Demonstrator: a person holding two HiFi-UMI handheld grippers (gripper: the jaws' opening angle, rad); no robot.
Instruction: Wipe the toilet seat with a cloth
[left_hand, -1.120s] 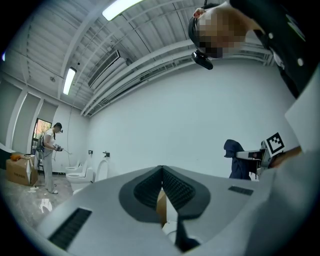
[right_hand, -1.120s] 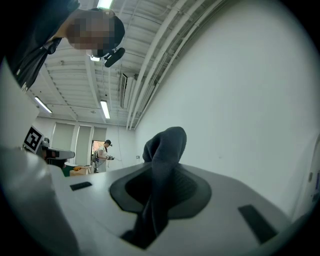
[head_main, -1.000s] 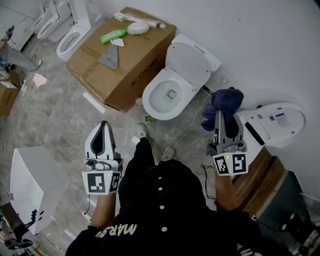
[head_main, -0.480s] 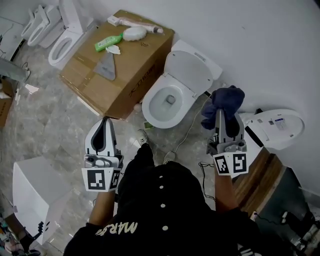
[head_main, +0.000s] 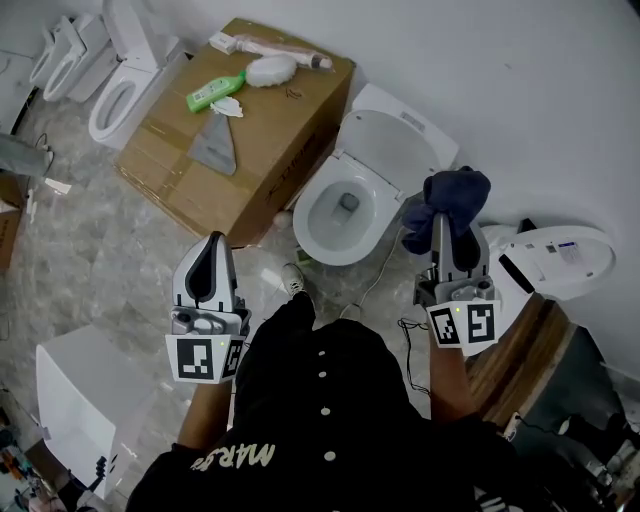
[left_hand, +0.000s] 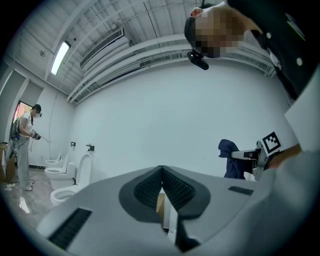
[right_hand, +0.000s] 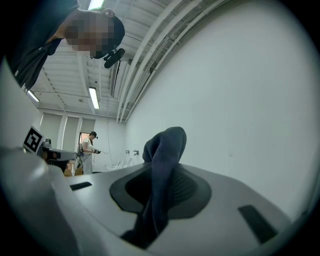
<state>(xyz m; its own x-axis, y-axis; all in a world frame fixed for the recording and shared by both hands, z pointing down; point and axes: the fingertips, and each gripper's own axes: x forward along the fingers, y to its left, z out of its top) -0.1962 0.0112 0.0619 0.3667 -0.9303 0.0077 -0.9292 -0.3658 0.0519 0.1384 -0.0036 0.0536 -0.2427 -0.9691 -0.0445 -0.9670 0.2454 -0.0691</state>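
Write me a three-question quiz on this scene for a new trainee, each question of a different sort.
1. Multiple choice: the dark blue cloth is held by A) the left gripper, B) the right gripper, C) neither.
2. True or false: the lid of the toilet in front of the person is down.
3. Fill in: the green bottle lies on top of the ____.

Key: 1 B. 2 False, the lid is up. 3 cardboard box.

The right tool (right_hand: 161, 187) pinches a dark blue cloth (right_hand: 162, 165) bunched above its tips; white wall (right_hand: 240, 100) behind.
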